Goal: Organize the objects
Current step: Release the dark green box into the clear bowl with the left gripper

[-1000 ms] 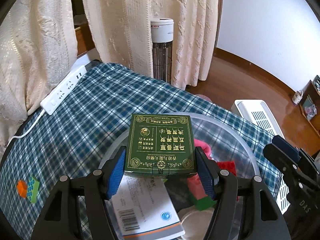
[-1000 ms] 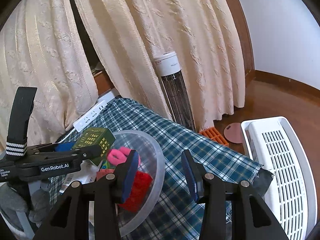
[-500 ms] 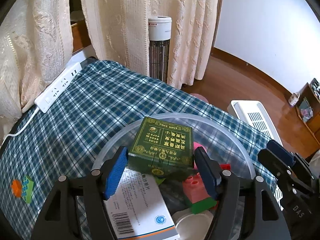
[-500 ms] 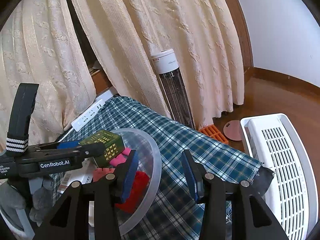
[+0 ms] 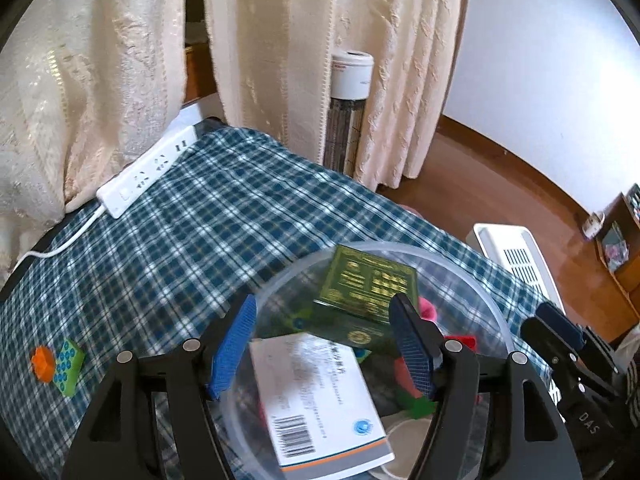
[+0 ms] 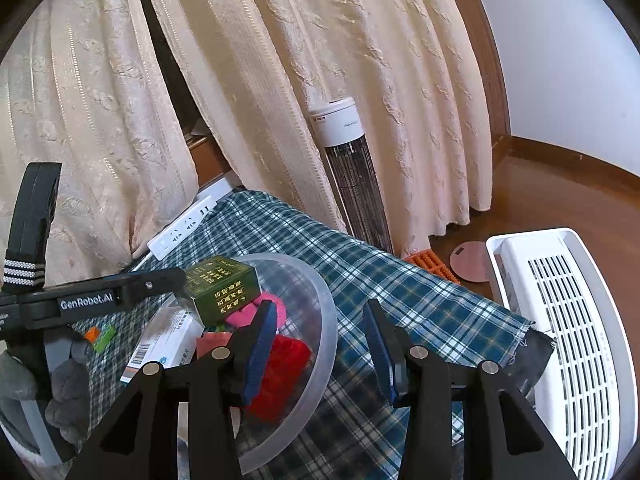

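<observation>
A green box with gold print (image 5: 366,298) lies tilted in the clear plastic bowl (image 5: 486,300) on top of a white medicine box (image 5: 320,396) and red, pink and green blocks. My left gripper (image 5: 324,344) is open and empty just above the bowl, behind the green box. In the right wrist view the green box (image 6: 224,286) rests in the bowl (image 6: 326,324). My right gripper (image 6: 322,348) is open and empty above the bowl's right rim. A green and orange block (image 5: 56,362) lies on the plaid cloth at the left.
A white power strip (image 5: 148,172) lies at the table's far left edge by cream curtains. A tower heater (image 5: 348,108) stands behind the table. A white slatted appliance (image 6: 560,344) sits on the wood floor at the right.
My left gripper opened and let go of the green box, which dropped tilted into the bowl. The left gripper then drew back and up. The right gripper barely moved.
</observation>
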Demonstrator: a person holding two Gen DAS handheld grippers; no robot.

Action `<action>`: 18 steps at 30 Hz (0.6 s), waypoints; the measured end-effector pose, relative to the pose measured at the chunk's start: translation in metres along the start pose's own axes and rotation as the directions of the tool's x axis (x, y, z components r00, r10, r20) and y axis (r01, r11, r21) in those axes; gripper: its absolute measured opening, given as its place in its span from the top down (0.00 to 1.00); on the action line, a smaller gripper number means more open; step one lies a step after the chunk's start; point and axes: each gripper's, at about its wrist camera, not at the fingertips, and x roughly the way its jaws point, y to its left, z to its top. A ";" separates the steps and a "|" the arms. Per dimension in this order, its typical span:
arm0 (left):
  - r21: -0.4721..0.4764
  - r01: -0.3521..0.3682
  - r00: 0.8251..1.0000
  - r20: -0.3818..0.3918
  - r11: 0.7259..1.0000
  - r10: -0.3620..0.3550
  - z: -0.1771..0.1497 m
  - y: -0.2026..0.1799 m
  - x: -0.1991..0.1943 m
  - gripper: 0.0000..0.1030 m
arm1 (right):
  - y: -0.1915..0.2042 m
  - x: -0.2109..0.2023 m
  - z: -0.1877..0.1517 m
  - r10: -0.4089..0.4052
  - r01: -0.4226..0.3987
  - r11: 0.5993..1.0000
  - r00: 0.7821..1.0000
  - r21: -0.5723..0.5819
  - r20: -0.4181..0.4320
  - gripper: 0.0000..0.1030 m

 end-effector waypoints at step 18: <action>0.035 -0.180 0.983 0.025 0.983 0.179 -0.005 0.005 0.020 0.32 | 0.001 0.002 0.002 -0.009 0.009 1.000 1.000 0.000 0.006 0.54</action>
